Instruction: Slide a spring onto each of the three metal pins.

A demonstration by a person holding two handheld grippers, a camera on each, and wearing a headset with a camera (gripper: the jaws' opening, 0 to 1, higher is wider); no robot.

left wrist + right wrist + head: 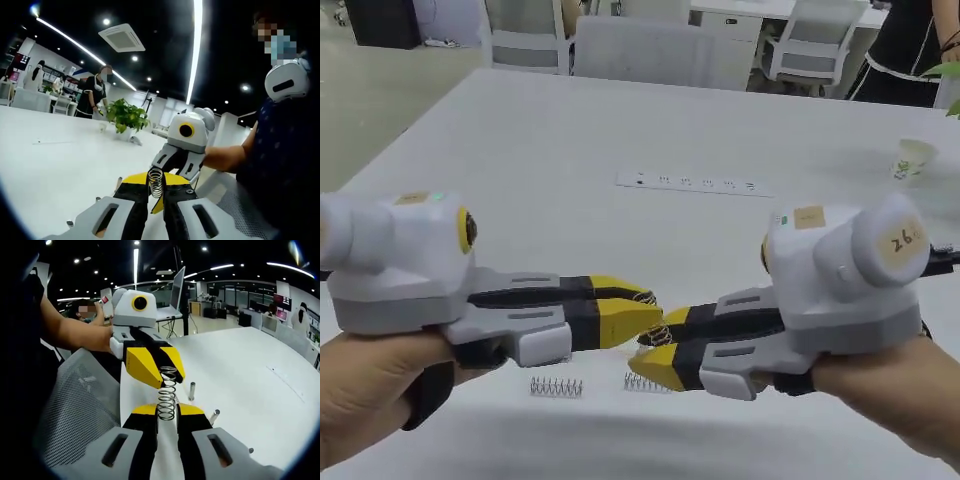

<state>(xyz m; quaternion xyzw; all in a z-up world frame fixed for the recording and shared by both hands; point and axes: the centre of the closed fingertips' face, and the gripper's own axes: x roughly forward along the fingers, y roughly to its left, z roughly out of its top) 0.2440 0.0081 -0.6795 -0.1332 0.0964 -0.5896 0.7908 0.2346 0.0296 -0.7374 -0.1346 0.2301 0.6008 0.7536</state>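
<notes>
left gripper (157, 184) and right gripper (167, 413) fingers clamp one spring (168, 390); right gripper view adds two pins (191, 391), head view two loose springs (557, 387).

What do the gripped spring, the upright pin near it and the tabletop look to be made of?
Spring: thin silvery wire, likely steel; the coils glint under the lights.
Upright pin: solid metal, apparently brushed or polished; grey with a bright streak.
Tabletop: smooth and white with a low sheen, probably laminate; the material is uncertain.
</notes>
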